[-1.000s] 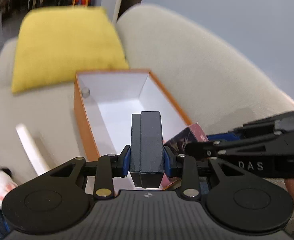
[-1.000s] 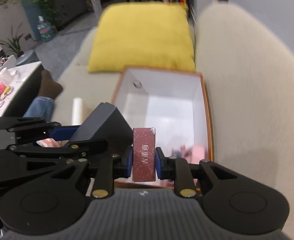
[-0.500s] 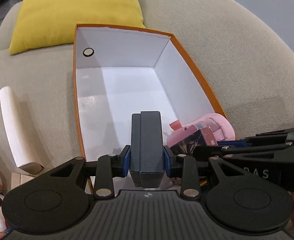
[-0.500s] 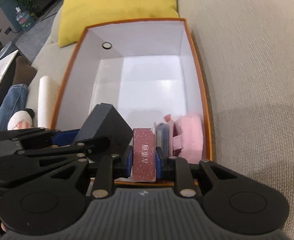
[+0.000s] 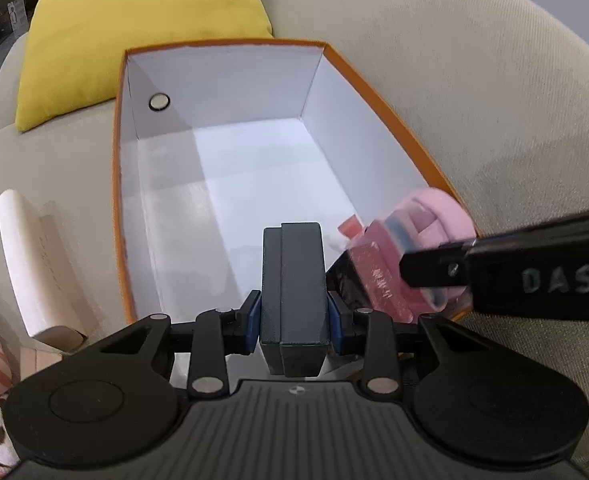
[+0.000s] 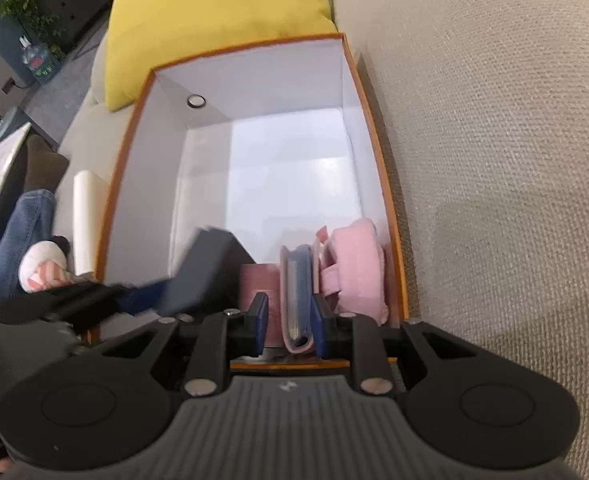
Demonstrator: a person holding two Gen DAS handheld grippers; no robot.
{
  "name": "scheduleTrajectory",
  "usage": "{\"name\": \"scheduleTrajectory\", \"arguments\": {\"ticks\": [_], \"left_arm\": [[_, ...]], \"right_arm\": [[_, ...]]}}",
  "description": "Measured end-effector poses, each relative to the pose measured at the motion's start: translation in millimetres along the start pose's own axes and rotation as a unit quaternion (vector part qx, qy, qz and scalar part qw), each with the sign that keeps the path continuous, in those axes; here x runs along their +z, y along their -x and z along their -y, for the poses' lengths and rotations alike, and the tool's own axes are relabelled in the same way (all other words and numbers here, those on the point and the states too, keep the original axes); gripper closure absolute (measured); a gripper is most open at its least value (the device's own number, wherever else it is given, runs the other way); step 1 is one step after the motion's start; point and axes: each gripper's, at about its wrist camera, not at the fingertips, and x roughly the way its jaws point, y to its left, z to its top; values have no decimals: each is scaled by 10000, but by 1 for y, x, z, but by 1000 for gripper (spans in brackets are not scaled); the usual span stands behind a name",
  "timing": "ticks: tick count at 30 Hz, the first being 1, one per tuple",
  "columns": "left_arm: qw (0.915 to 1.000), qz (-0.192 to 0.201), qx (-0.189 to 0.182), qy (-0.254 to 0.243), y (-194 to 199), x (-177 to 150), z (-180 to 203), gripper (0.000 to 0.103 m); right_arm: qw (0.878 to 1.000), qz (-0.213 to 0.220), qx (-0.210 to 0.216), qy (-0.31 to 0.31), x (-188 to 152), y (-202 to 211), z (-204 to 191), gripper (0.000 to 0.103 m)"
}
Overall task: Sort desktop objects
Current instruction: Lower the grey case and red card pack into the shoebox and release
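Two grippers over white cardboard box with orange rim (image 5: 119, 184). Left gripper (image 5: 293, 316) squeezes dark flat case (image 5: 293, 292); right gripper (image 6: 288, 320) squeezes dark-red small box (image 6: 260, 280), near corner, beside pink soft pouch (image 6: 354, 268). Lower slowly, let go gently, keep hands apart.

black case (image 5: 294, 292): upright over box | red booklet (image 6: 254, 284): inside box (image 5: 222, 88)

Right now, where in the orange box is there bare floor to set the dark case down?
The orange box has bare white floor from its far wall to about midway, and down the left wall toward the dark case. The near right corner is crowded: the pink pouch, a bluish wallet and the maroon box stand packed there.
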Motion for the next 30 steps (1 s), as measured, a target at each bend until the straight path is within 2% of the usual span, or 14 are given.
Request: {"name": "scheduleTrajectory", "arguments": {"ticks": [2,7,17,18,21,24,30], "left_arm": [[10000,-39,-20,27,-2,0,3,64],[9966,-323,-618,432,-6,2,-5,58],[9900,-538,-1172,577,1,3,-19,56],[9893,-545,-1227,578,0,3,-20,56],[9878,-579,-1312,599,-3,3,-24,60],[9873,-588,-1355,578,-5,1,-25,60],[9888,-549,-1300,494,-4,2,-23,60]], "right_arm": [[9999,80,-44,65,0,3,-2,78],[9999,96,-57,66,1,1,-2,78],[10000,-6,-59,61,0,-8,-2,78],[10000,-21,-37,59,-1,-9,-2,80],[10000,-51,-42,60,-2,-11,-2,83],[9999,-110,33,23,-3,-15,-1,90],[9999,-104,-13,60,-5,-15,-3,90]]}}
